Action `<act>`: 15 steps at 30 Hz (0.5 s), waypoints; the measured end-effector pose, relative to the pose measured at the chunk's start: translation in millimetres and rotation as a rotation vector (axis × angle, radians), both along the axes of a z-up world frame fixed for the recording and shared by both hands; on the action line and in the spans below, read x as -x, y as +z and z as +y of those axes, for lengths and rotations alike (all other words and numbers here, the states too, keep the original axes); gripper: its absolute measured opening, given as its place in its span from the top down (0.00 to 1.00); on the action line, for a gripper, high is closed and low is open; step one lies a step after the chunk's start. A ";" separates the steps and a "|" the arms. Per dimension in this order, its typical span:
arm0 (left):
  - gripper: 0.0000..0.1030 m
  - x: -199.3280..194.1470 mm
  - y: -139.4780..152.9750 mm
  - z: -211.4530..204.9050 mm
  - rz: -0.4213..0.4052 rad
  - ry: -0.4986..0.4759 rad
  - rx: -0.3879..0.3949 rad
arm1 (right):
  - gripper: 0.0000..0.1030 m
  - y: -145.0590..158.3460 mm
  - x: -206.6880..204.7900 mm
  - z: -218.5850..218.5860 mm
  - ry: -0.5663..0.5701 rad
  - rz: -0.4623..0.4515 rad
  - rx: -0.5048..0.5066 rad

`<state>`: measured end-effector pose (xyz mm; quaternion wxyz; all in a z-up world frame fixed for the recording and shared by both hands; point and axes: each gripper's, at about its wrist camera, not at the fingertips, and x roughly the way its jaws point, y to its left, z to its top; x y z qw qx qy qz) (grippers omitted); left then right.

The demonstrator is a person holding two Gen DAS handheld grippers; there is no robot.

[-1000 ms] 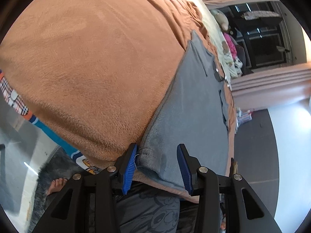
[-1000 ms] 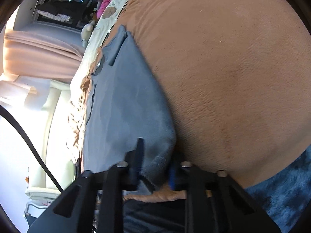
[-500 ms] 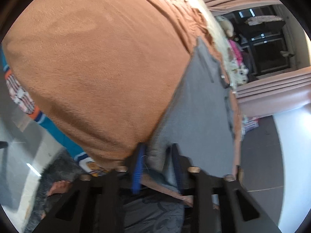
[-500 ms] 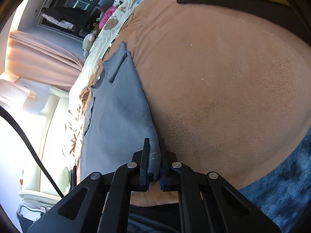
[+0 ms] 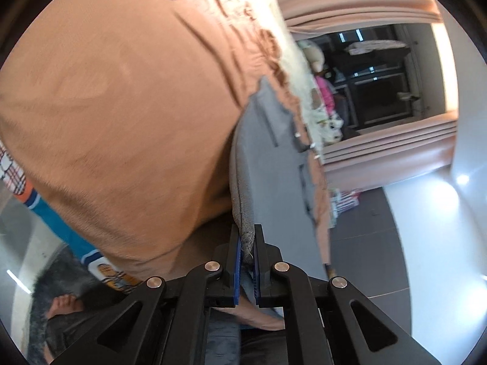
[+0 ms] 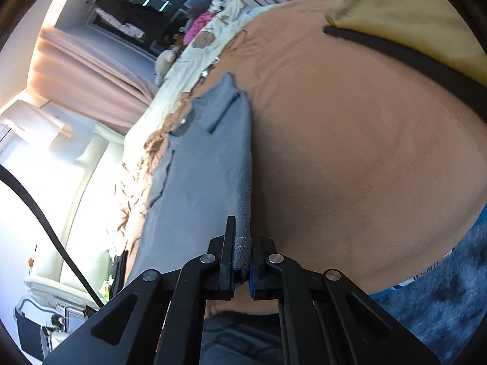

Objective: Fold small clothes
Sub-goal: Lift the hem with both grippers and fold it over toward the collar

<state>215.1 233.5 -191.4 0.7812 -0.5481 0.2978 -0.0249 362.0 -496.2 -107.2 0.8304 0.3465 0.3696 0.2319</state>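
Orange blanket (image 5: 127,115) covers the bed, with a grey garment (image 5: 268,164) lying on it. Left gripper (image 5: 247,261) is clamped on one near corner, right gripper (image 6: 242,261) on the other, both corners lifted off the blanket.

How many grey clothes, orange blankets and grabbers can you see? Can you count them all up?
Grey clothes: 1, the grey garment, lying on the blanket with its near edge pinched.
Orange blankets: 1, the orange blanket.
Grabbers: 2, the left gripper and the right gripper, both shut on the garment's edge.
Total: 4
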 end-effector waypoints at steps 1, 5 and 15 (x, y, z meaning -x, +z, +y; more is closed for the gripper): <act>0.95 1.4 5.1 1.5 -0.019 -0.001 0.008 | 0.98 4.2 2.5 0.7 0.002 -0.011 -0.005; 0.95 8.0 23.3 5.8 -0.081 0.001 0.031 | 0.98 10.3 10.6 -1.1 0.010 -0.046 -0.014; 0.95 28.2 63.5 11.7 -0.202 0.008 0.064 | 0.98 29.0 32.6 -8.9 0.031 -0.136 -0.033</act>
